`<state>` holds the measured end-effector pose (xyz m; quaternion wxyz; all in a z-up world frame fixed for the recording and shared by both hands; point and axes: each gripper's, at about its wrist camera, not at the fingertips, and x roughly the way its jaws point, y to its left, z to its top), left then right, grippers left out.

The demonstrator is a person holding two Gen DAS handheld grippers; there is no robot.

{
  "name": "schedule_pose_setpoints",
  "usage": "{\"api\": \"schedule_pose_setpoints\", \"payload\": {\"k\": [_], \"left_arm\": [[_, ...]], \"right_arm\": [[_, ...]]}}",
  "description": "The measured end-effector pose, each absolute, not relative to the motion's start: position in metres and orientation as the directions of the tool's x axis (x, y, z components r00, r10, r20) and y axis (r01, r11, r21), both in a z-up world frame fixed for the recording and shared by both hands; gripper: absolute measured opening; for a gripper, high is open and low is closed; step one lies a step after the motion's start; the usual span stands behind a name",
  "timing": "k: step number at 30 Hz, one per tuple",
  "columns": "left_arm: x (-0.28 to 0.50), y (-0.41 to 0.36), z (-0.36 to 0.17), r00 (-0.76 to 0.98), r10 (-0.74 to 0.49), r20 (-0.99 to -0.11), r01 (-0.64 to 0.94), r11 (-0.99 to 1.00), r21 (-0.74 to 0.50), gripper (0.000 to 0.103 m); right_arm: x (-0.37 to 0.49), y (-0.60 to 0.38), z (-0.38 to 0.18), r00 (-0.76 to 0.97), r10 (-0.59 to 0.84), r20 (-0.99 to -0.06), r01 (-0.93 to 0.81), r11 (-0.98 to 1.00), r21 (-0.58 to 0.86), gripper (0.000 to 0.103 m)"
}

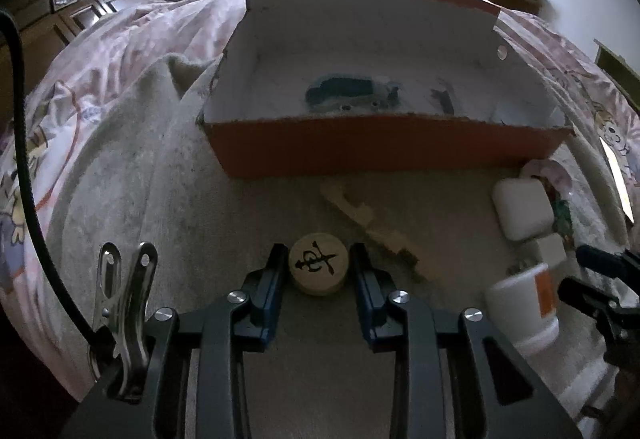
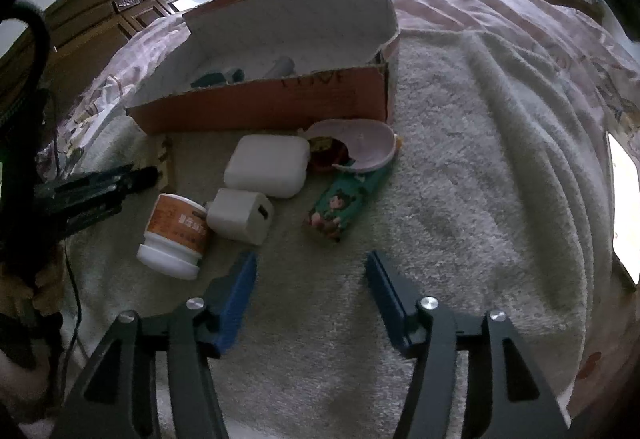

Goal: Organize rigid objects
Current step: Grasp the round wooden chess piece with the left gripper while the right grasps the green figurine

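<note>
Left wrist view shows the left gripper (image 1: 319, 259) with its jaws clenched on the round wooden chess piece (image 1: 319, 268), gripped at its two sides just above the grey blanket (image 1: 132, 199) on the bed. The orange box (image 1: 380, 149) stands directly ahead with its lid up and a few things already lying inside — the likely place for the piece. To do this step well, I would lift the disc high enough to pass over the box's near wall before moving forward, keep it level, and release only once it is above the white floor of the box. The pale wooden strip (image 1: 370, 225) lies between piece and box, so a low path could snag it. In the right wrist view the right gripper (image 2: 312, 271) hovers with jaws spread and empty, near the white jar (image 2: 174, 235), the charger cube (image 2: 240, 215) and the green packet (image 2: 344, 205); open blanket lies to its right.
</note>
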<state>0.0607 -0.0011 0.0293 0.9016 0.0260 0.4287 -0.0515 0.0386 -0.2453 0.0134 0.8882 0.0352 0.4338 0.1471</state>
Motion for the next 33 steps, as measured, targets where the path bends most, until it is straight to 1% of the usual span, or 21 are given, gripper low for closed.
{"api": "schedule_pose_setpoints", "payload": {"k": [4, 11, 14, 20, 23, 25, 28, 33], "left_arm": [[0.047, 0.007, 0.027, 0.62, -0.077, -0.781, 0.104, 0.994, -0.016, 0.032], [0.033, 0.016, 0.024, 0.616, -0.102, -0.782, 0.094, 0.994, -0.055, 0.033], [0.033, 0.014, 0.024, 0.62, -0.098, -0.779, 0.086, 0.995, -0.057, 0.033], [0.033, 0.013, 0.023, 0.626, -0.092, -0.774, 0.075, 0.995, -0.058, 0.033], [0.032, 0.013, 0.023, 0.628, -0.092, -0.773, 0.075, 0.996, -0.058, 0.032], [0.032, 0.013, 0.023, 0.628, -0.092, -0.773, 0.074, 0.996, -0.058, 0.032], [0.032, 0.013, 0.023, 0.628, -0.091, -0.773, 0.074, 0.996, -0.058, 0.033], [0.032, 0.014, 0.023, 0.628, -0.091, -0.773, 0.074, 0.996, -0.057, 0.033]], "right_arm": [[0.039, -0.246, 0.013, 0.58, 0.295, -0.759, -0.232, 0.953, 0.193, 0.063], [0.043, -0.245, 0.018, 0.587, 0.268, -0.764, -0.232, 0.96, 0.158, 0.062], [0.051, -0.242, 0.019, 0.609, 0.231, -0.758, -0.235, 0.966, 0.105, 0.062], [0.07, -0.238, 0.019, 0.637, 0.193, -0.746, -0.221, 0.973, 0.064, 0.057], [0.072, -0.232, 0.017, 0.66, 0.151, -0.736, -0.218, 0.976, 0.005, 0.049], [0.071, -0.229, 0.017, 0.673, 0.127, -0.729, -0.216, 0.976, -0.03, 0.036], [0.068, -0.233, 0.019, 0.669, 0.131, -0.732, -0.216, 0.976, -0.023, 0.026], [0.06, -0.242, 0.02, 0.645, 0.16, -0.747, -0.224, 0.975, 0.016, 0.024]]}}
